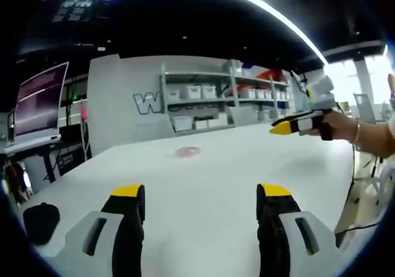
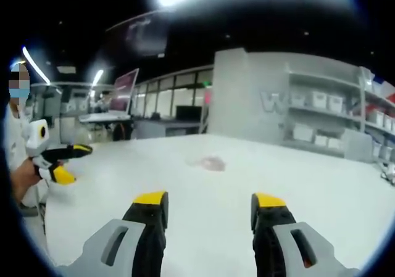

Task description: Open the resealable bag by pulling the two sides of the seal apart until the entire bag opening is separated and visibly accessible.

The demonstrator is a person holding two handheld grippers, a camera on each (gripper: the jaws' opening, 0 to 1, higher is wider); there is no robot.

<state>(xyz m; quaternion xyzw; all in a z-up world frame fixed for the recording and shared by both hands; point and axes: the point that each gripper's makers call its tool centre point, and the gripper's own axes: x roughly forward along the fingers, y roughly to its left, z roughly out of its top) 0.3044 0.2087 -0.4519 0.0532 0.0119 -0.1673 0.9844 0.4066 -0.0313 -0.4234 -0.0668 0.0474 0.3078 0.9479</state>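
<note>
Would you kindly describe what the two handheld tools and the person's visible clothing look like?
Both tools have black jaws with yellow tips set in light grey housings with slotted sides: the left tool and the right tool. The wrist holding the right tool wears a thin bracelet. In the right gripper view, the person wears a white top.

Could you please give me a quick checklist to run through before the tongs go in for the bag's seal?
1. Bag located: ok. The resealable bag lies flat on the white table, a small pinkish patch ahead of both tongs.
2. Left tongs open and empty: ok.
3. Right tongs open and empty: ok.
4. Path to the bag free: ok. Bare tabletop lies between each pair of tongs and the bag.
5. Seal edge found: cannot tell. The bag is too small and blurred to show where the seal runs.
6. Bag shut or already open: cannot tell.
</note>
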